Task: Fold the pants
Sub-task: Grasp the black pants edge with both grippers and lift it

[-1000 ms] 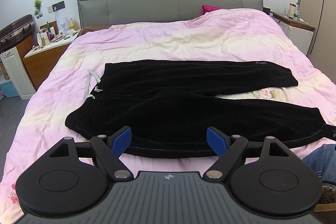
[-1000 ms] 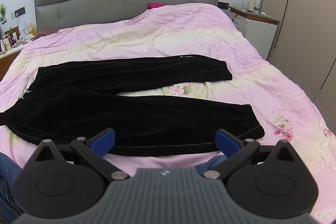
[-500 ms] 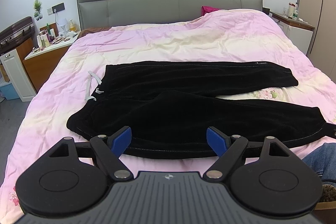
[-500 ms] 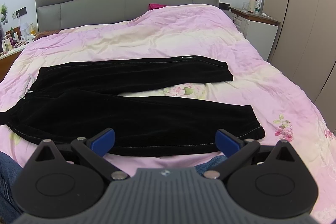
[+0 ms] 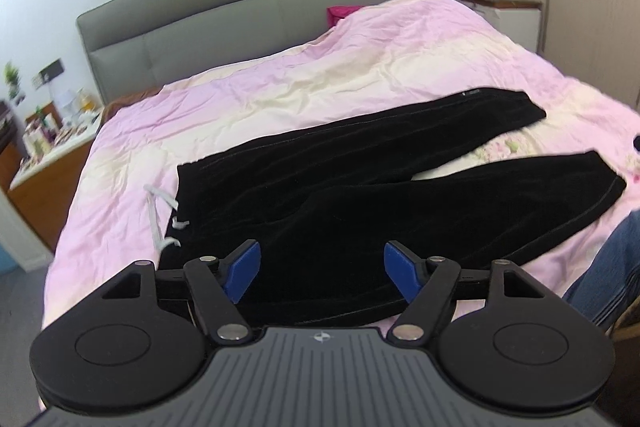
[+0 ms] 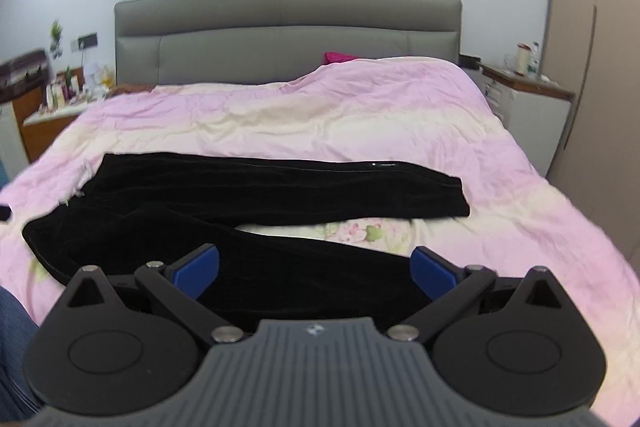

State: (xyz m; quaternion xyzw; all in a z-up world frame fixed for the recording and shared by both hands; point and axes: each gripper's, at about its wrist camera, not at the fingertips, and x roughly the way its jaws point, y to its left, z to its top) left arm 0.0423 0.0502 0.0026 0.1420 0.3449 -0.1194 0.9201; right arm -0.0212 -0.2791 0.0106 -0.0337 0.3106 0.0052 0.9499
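Black pants (image 5: 340, 187) lie flat on the pink bed, waistband to the left with a white drawstring (image 5: 160, 215), the two legs spread apart towards the right. They also show in the right wrist view (image 6: 260, 199). My left gripper (image 5: 322, 265) is open and empty, low over the near waist and hip part. My right gripper (image 6: 316, 267) is open and empty, low over the near leg, whose cuff end is hidden behind it.
The pink and cream duvet (image 6: 320, 115) covers the whole bed, with a grey headboard (image 6: 280, 31) behind. Nightstands with small items stand at the left (image 5: 44, 151) and right (image 6: 528, 95). A wardrobe (image 6: 592, 27) is at the right. A jeans-clad leg (image 5: 612, 267) is at the near edge.
Both grippers have moved forward and down, closer to the pants. The left view has tilted and turned right; the right view has shifted left. Both stay open.
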